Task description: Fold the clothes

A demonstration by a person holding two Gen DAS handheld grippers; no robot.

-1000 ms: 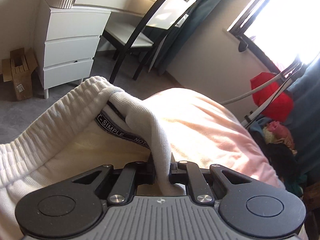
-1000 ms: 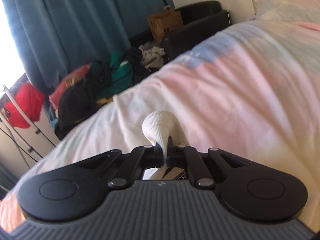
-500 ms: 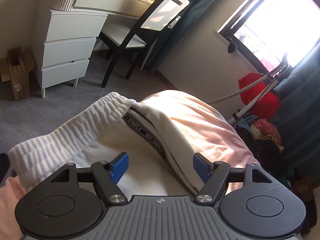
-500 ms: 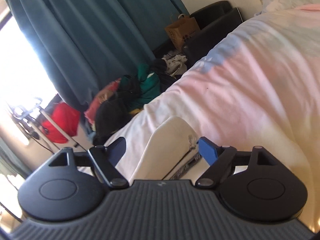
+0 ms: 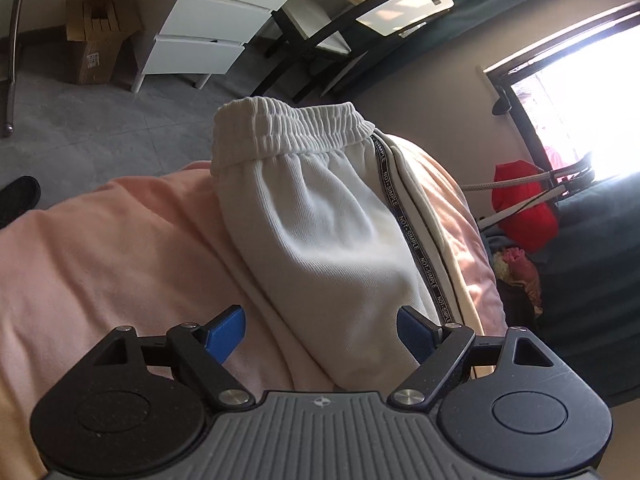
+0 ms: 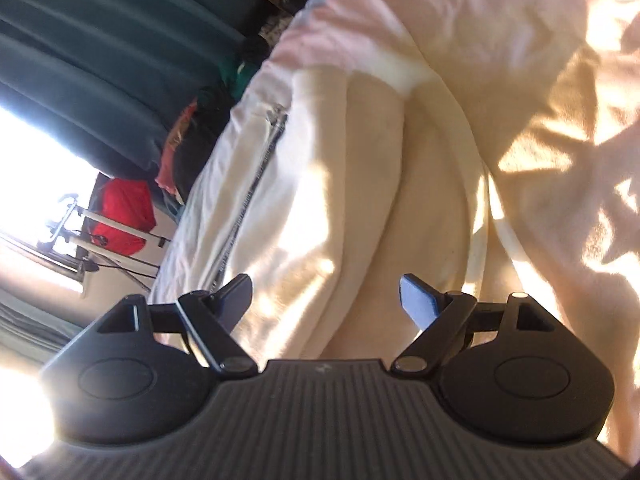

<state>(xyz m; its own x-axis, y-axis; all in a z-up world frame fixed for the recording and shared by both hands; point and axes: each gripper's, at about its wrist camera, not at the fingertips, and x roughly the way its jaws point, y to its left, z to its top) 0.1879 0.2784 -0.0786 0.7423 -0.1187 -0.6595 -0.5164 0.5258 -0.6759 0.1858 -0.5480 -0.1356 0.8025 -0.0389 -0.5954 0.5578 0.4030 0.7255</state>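
In the left wrist view, the left gripper (image 5: 322,334) is wide open and holds nothing. The white pants (image 5: 328,232) lie on the pink bed (image 5: 100,248) right in front, stretching long and straight away to the stretchy waistband (image 5: 292,130). In the right wrist view, the right gripper (image 6: 326,300) is also wide open and empty, with the pants (image 6: 320,184) running away from it too.

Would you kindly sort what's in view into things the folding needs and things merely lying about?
Needed: white pants, left claw, right claw, both open above the pants; pink bedspread.

Lying about: drawers, chair, cardboard box, red bag, clothes pile.
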